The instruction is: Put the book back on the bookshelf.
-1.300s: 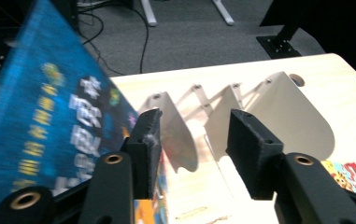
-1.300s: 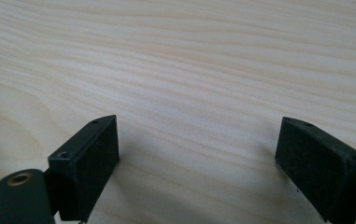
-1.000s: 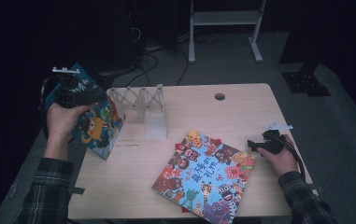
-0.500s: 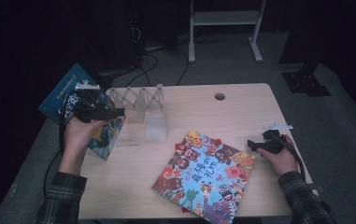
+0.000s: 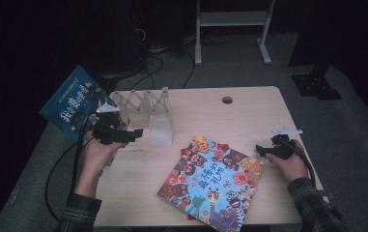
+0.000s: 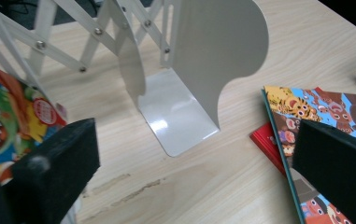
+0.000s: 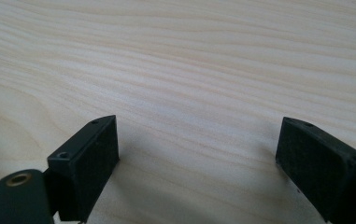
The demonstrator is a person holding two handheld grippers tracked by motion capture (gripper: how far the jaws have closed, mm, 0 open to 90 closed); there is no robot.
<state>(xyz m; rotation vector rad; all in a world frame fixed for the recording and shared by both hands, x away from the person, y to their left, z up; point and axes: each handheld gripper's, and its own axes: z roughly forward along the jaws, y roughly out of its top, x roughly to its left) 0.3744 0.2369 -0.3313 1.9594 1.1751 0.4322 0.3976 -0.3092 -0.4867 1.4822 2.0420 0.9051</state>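
- Jaws of the left gripper (image 5: pixel 132 134) stand wide and have just been opening; nothing is between them, and past them lie bare wood and the bookend's foot
- At the table's (image 5: pixel 249 111) left edge a blue book (image 5: pixel 70 104) leans tilted, partly overhanging that edge; in the left gripper view a cover with a green monster (image 6: pixel 7 116) stands just outside the left jaw, and whether it is the same book I cannot tell
- White folding rack (image 5: pixel 140 102) runs along the far side from the left corner, ending in a pale metal bookend (image 6: pixel 203 65) that stands upright just ahead of the left gripper
- Colourful picture book (image 5: pixel 213 181) lies flat and askew at the front edge, one corner pointing to the far side and one to the right; a red thing (image 6: pixel 265 139) peeks from under its left side
- Right gripper (image 5: pixel 260 151) rests near the right edge, jaws wide over bare wood, just beside the picture book's right corner
- The picture book lies to the right of the left jaws and to the left of the right ones; the right hand looks the nearer, so it probably takes that corner
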